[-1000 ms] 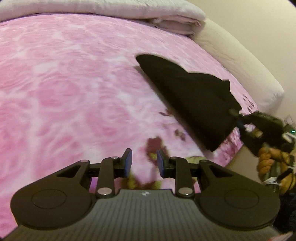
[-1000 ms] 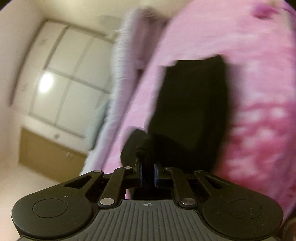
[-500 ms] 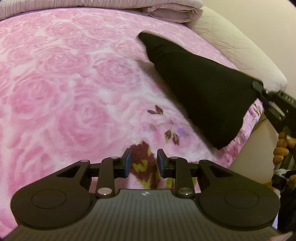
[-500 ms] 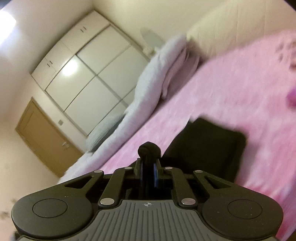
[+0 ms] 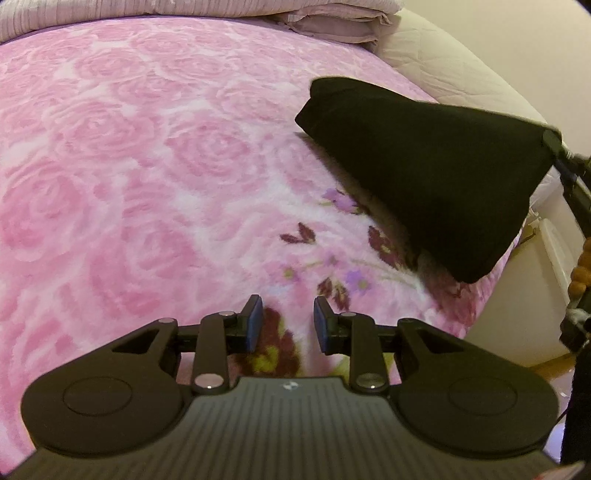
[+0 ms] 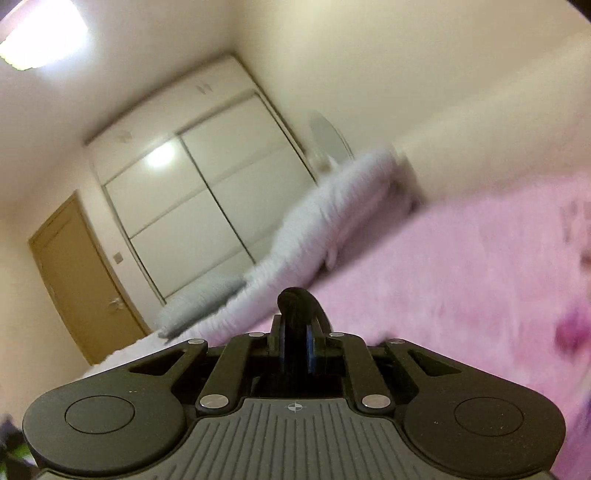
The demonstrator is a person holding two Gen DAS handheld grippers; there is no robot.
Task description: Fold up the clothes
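Note:
A black folded garment (image 5: pixel 436 173) hangs lifted at the right over the pink rose blanket (image 5: pixel 147 166); its far end still rests near the bed's right side. My right gripper (image 5: pixel 554 144) holds its corner at the far right of the left wrist view. In the right wrist view the right gripper (image 6: pixel 295 332) is shut on a roll of the black cloth (image 6: pixel 295 306); the rest of the garment is hidden below it. My left gripper (image 5: pixel 287 323) is open and empty, low over the blanket's near edge, left of the garment.
Folded grey-lilac bedding (image 5: pixel 332 22) lies along the head of the bed, with a cream mattress edge (image 5: pixel 461 62) at the right. The right wrist view shows a white wardrobe (image 6: pixel 207 206), a wooden door (image 6: pixel 81 280) and the bedding (image 6: pixel 325 221), blurred.
The right gripper has lifted the black garment's corner up and to the right, tilting its view upward until the garment drops out of it. The left gripper stays open and has barely moved.

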